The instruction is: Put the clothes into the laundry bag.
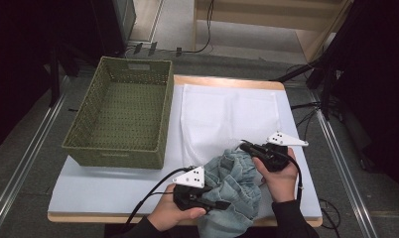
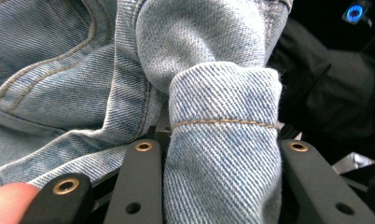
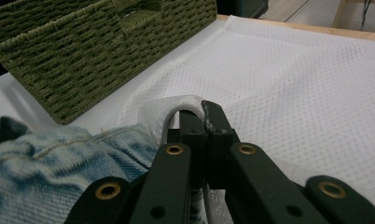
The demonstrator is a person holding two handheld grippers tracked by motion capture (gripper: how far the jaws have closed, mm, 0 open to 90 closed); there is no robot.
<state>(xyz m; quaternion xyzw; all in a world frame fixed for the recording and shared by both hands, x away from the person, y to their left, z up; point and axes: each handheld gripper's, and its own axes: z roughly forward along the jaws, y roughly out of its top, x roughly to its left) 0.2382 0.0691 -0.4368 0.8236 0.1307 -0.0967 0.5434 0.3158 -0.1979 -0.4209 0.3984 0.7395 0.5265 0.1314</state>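
Note:
A crumpled pair of light blue jeans lies at the table's front edge, partly over a white cloth spread flat. My left gripper points right into the heap. In the left gripper view its jaws stand on either side of a rolled denim hem with tan stitching, which fills the gap and touches both. My right gripper is at the jeans' far right side. Its tips are pinched together on a raised fold of the white cloth, beside the denim.
A green wicker basket with nothing in it stands on the table's left half, close to the white cloth's left edge. Bare table lies in front of the basket. Cables trail from both grippers toward the front edge.

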